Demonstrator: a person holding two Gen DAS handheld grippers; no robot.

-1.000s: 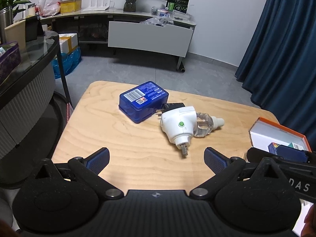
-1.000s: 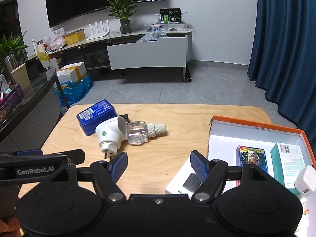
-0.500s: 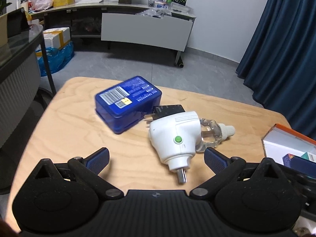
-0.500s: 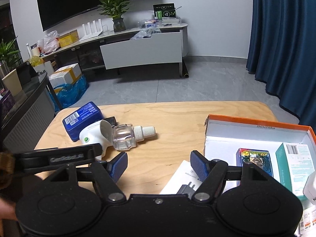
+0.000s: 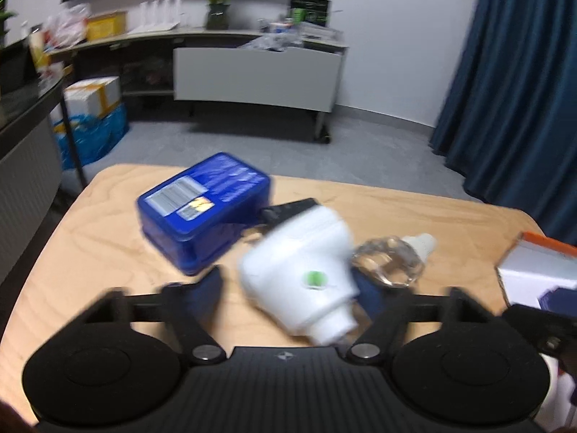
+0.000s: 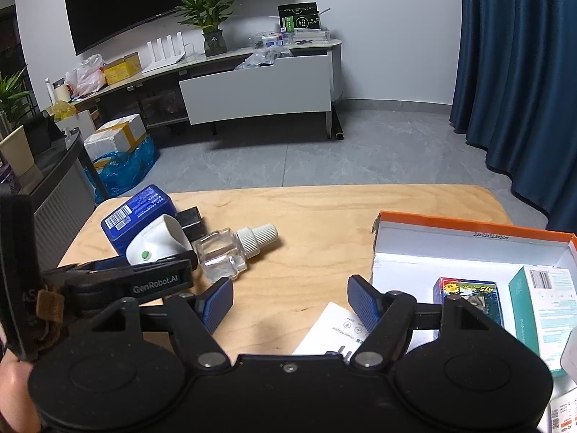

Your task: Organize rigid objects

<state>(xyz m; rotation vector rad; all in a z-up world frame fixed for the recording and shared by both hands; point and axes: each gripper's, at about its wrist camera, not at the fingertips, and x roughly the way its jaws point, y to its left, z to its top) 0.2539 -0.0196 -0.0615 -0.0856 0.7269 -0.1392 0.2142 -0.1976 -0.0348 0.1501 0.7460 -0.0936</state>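
The right hand-held gripper (image 6: 290, 305) hangs open over bare table (image 6: 324, 223). The left hand-held gripper (image 5: 290, 290) is closing around the white plug-in device (image 5: 303, 274). Beyond, the blue box (image 5: 205, 209) waits; the orange-rimmed box (image 6: 468, 231) at right holds two packs.

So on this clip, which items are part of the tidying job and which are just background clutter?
Part of the job:
- white plug-in device, between the closing left gripper jaws
- clear bottle
- blue box
- black adapter
- orange-rimmed box, already holding small cartons
- right gripper, open and empty

Just lying about:
- potted plant
- cabinet
- curtain
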